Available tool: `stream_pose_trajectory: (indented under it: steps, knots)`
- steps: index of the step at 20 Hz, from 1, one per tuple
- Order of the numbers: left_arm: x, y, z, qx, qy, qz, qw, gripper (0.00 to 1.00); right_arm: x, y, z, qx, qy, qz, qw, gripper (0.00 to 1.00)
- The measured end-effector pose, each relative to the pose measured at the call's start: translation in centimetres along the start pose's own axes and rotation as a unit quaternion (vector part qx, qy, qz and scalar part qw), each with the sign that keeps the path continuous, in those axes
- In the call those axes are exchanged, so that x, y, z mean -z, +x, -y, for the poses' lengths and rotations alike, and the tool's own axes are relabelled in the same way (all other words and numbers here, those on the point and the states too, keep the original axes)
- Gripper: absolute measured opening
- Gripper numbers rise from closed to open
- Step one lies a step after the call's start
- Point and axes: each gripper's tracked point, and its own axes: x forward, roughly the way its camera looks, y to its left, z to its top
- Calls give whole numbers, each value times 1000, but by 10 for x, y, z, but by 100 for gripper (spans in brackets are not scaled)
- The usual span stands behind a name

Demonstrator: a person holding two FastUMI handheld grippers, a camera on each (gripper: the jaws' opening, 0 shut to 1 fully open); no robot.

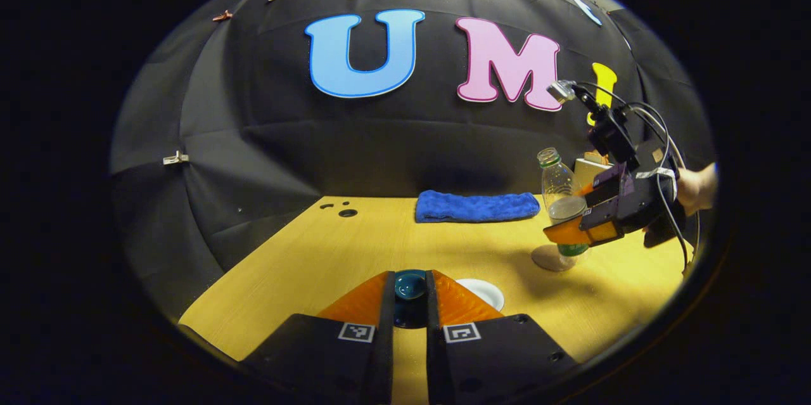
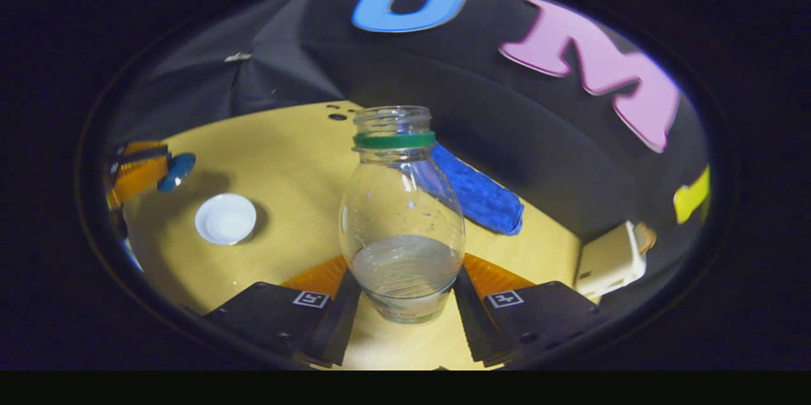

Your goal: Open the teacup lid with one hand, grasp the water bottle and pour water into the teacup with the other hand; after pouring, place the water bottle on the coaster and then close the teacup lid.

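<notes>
On the surface (image 2: 279, 158), white cup (image 2: 225, 219) sits open, contents unclear. Right claw (image 2: 405, 294) clamps clear, uncapped bottle (image 2: 402, 227), green-ringed neck, part-full of water, above round coaster (image 1: 550, 258). Left claw (image 1: 410, 294) pinches teal lid (image 1: 410, 284).

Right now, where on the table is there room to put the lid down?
Bare wood runs from the small holes and the folded blue cloth down to the white teacup. It is crowded on the right: the clear plastic water bottle, round coaster, right gripper.
</notes>
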Motion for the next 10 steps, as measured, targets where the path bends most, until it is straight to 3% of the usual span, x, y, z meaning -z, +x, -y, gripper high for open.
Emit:
stream_pose_trajectory:
  steps: [2,3,5,7,9,10]
  knots:
    - [-9,7,3,-4,4,10,1000,25,-5,4,2,9,51,33,998,75]
    - [-11,9,3,-7,4,13,1000,25,-10,5,5,20,62,52,997,71]
    - [-9,13,2,-16,1,12,1000,25,-23,6,16,38,75,95,992,75]
    - [-3,13,0,-23,-7,4,1000,25,-25,6,15,32,95,118,988,71]
    - [2,12,0,-29,-19,-2,999,22,-25,6,16,32,117,130,984,74]
    - [5,13,0,-29,-23,-7,999,26,-25,7,18,37,131,136,981,75]
